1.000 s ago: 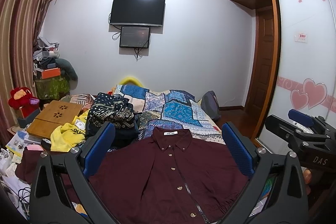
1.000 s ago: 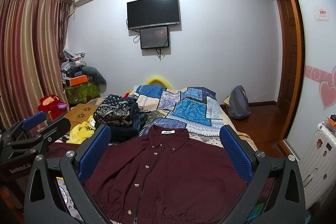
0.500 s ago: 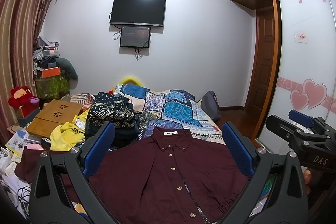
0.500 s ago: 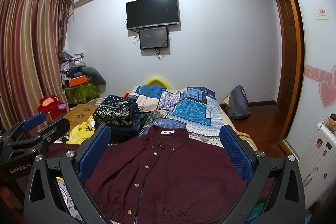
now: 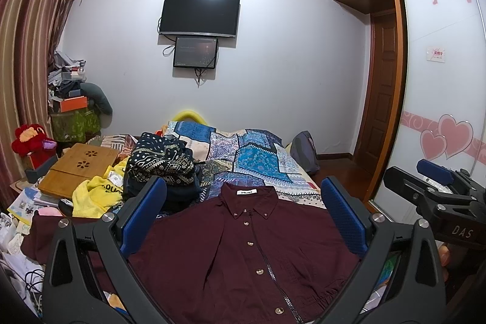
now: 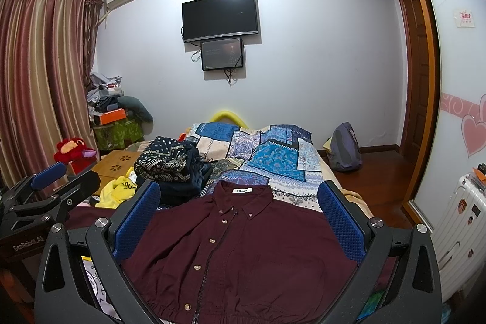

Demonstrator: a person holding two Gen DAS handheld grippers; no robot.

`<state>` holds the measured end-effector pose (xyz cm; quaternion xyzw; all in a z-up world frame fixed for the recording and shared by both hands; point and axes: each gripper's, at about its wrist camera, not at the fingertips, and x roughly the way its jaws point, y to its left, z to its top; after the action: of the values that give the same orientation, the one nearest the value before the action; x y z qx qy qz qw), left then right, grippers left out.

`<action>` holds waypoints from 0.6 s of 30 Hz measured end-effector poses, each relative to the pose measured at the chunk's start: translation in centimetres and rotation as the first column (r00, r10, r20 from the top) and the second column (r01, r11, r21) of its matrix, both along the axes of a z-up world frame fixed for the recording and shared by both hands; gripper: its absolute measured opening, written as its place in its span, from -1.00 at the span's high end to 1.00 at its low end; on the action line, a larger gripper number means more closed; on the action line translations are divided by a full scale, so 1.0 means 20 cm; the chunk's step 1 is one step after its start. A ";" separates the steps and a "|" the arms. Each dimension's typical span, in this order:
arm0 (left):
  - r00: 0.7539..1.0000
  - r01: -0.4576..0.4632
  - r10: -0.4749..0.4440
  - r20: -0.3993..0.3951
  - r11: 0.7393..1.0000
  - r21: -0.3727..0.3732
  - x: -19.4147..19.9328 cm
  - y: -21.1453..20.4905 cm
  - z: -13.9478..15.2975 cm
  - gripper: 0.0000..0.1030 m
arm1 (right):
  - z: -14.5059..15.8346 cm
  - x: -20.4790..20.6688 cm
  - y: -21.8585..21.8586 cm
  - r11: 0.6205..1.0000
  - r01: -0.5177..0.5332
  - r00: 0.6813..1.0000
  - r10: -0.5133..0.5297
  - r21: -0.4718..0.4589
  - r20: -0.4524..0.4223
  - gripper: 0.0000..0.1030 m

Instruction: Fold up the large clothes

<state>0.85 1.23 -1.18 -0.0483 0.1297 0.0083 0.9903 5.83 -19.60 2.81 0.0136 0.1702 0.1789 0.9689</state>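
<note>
A dark maroon button-and-zip jacket (image 5: 243,245) lies spread flat, front up, collar away from me, on the bed; it also shows in the right wrist view (image 6: 243,248). My left gripper (image 5: 243,211) is open and empty, held above the jacket's near part. My right gripper (image 6: 240,211) is open and empty too, above the same jacket. Each gripper shows in the other's view: the right one (image 5: 437,202) at the right edge, the left one (image 6: 45,196) at the left edge.
A patchwork quilt (image 5: 243,154) covers the bed. A pile of dark patterned clothes (image 5: 161,163) and a yellow garment (image 5: 97,196) lie left of the jacket, beside a wooden lap desk (image 5: 79,166). A backpack (image 6: 343,148) and a white suitcase (image 6: 461,220) stand on the right.
</note>
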 end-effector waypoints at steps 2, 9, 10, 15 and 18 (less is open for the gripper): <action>1.000 0.001 -0.001 -0.003 1.000 -0.001 0.00 0.00 -0.01 -0.99 | 0.00 0.00 0.00 1.000 0.001 1.000 -0.001 -0.001 -0.004 -1.00; 1.000 -0.001 0.001 -0.019 1.000 -0.008 0.03 0.03 -0.03 -0.99 | -0.01 0.03 0.02 1.000 0.010 1.000 -0.010 -0.018 -0.013 -1.00; 1.000 -0.003 0.003 -0.024 1.000 -0.010 0.04 0.04 -0.03 -0.99 | -0.01 0.04 0.02 1.000 0.011 1.000 -0.011 -0.018 -0.014 -1.00; 0.999 -0.025 0.024 -0.040 1.000 -0.016 0.07 0.11 -0.05 -0.99 | -0.02 0.09 0.04 0.999 0.016 1.000 -0.016 -0.035 -0.022 -1.00; 0.997 -0.056 0.055 -0.048 0.998 -0.021 0.11 0.19 -0.05 -0.99 | -0.04 0.13 0.06 0.998 0.024 0.999 -0.025 -0.052 -0.027 -1.00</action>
<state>3.02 4.98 -2.28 -0.0627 0.1518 0.0354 0.9858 8.53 -18.43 2.06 -0.0071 0.1879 0.1622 0.9687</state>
